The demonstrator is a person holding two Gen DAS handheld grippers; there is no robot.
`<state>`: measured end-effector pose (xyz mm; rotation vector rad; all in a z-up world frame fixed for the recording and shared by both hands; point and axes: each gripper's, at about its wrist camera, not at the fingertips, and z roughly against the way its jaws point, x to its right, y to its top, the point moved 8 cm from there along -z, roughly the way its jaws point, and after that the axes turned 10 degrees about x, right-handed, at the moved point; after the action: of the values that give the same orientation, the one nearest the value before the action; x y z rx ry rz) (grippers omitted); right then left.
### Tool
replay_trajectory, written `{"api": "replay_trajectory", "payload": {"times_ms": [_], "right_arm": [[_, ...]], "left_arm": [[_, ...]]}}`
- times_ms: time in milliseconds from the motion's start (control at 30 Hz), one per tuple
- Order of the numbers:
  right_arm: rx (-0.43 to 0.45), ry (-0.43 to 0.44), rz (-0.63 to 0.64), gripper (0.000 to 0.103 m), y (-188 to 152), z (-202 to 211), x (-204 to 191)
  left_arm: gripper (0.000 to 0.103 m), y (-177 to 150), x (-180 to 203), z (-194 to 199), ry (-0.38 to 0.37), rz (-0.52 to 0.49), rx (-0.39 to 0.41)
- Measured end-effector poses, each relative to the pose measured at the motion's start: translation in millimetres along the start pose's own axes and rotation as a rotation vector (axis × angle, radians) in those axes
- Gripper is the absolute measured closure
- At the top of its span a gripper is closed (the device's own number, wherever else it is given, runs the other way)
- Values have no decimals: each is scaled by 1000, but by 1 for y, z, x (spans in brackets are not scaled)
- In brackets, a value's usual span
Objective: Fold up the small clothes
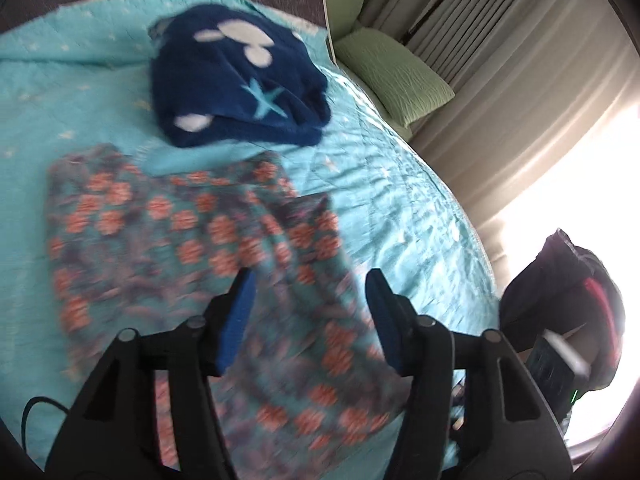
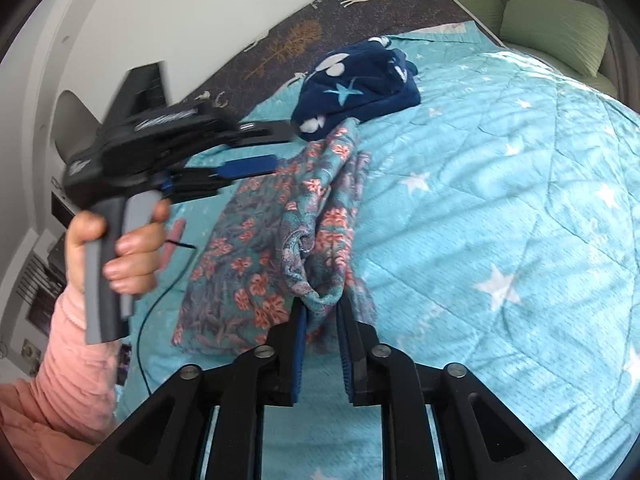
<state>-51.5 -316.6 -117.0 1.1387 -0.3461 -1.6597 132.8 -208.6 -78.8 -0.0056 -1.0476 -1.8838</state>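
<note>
Progress: partway. One dark blue star-patterned garment point(image 1: 240, 84) folded and set at the far end of the bed point(image 2: 500, 200), judged done. One floral garment point(image 2: 256, 240) spread on the teal star quilt nearer the person, just short of the blue one, partly folded — a long fold drawn over its middle, a bunched edge raised at the near side; judged unfinished, final fold and placing left.

Left hand-held gripper point(image 1: 310, 280): released, jaws standing apart above the floral cloth, nothing pinched between the pads; view blurred. Seen also from the right wrist view, held in a hand point(image 2: 120, 252) with a pink sleeve point(image 2: 72, 360).

Right hand-held gripper point(image 2: 322, 312): jaws narrow, a bunched fold of the floral garment lying between the blue pads; whether the pads press on the cloth or have slackened — cannot tell.

Count:
- garments: two — one blue, folded; one floral, in hand
- hand-held grippers: two
- green cushions point(image 1: 392, 76) beyond the bed: two visible
- dark bag point(image 1: 568, 312) by the window: one
- dark deer-print cover point(image 2: 360, 20) at the head of the bed: one
</note>
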Motion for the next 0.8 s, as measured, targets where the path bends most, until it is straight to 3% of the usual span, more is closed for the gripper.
{"api": "replay_trajectory", "payload": {"times_ms": [133, 267, 333, 467, 533, 600, 633, 733, 800], "right_arm": [[34, -22, -5, 76, 10, 11, 8], [86, 15, -1, 76, 29, 19, -1], [92, 45, 41, 81, 35, 17, -17], [39, 52, 121, 86, 32, -3, -42], [-40, -37, 120, 90, 21, -22, -28], [-130, -149, 67, 96, 2, -35, 4], [-149, -142, 23, 101, -4, -36, 13], [-136, -77, -75, 99, -4, -19, 23], [-115, -132, -34, 93, 1, -11, 28]], "left_arm": [[38, -22, -26, 39, 44, -4, 50], [37, -53, -51, 58, 112, 20, 49], [37, -69, -59, 61, 140, 25, 34], [37, -99, -73, 60, 254, -40, -5], [35, -119, -89, 56, 321, -53, -38], [34, -131, -96, 61, 291, 3, -35], [34, -133, -98, 66, 280, 17, -17], [34, -134, -99, 76, 291, -2, -11], [35, -133, -95, 82, 287, -9, -8]]}}
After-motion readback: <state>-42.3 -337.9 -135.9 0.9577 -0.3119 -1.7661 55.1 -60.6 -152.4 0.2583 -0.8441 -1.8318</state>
